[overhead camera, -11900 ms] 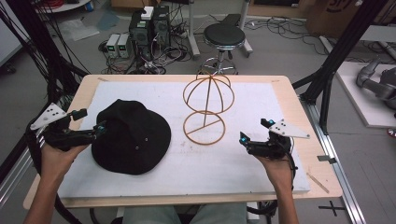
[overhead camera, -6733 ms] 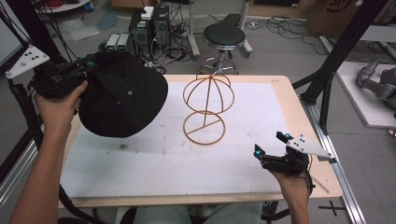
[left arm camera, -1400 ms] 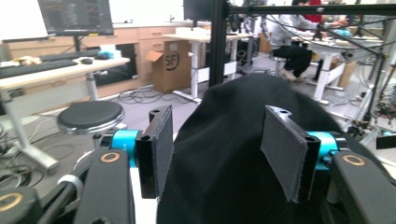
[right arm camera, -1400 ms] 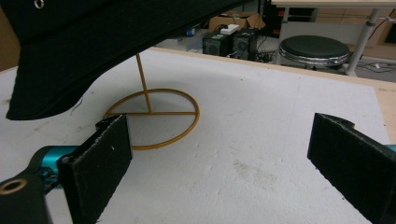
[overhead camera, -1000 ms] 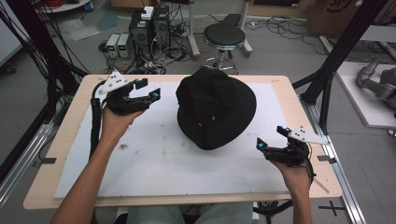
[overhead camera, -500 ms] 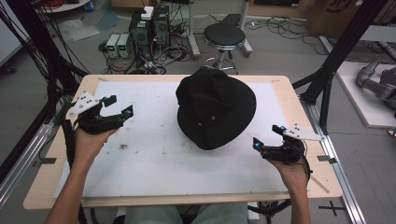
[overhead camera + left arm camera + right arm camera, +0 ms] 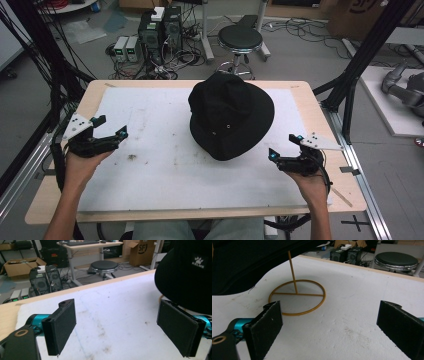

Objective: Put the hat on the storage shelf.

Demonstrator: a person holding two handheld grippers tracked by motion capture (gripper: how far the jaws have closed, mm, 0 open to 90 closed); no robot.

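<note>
**Q:** Two grippers, one hat: what has changed over the last second?

**A:** Left gripper [image 7: 111, 138] has drawn back from the far-left part of the worktop [image 7: 165, 145] to its near-left edge; a second ago it was raised just left of the black hat [image 7: 231, 114], now it sits well apart from it; its fingers [image 7: 61, 326] stand wide open with nothing between them; right gripper [image 7: 281, 158] has hardly moved, resting near the right edge, fingers [image 7: 265, 326] likewise spread wide and empty.

**Q:** Where is the hat now?

**A:** Perched on the wire stand [image 7: 297, 296] at the far centre of the white mat; crown uppermost, brim drooping toward the near side; in the right gripper view the stand's ring base and upright rod show beneath the brim, the base flat on the mat; position unchanged over the last second.

**Q:** What does that imply for the work?

**A:** Placement appears complete; the hat hangs unsupported by either gripper and does not seem to be slipping; both hands look to be settling to rest positions at the near corners.

**Q:** Any residual concern?

**A:** Hat sits somewhat tilted toward the near right; whether it is centred on the stand's upper hoop cannot be told, since the hoop is hidden under the fabric.
</note>
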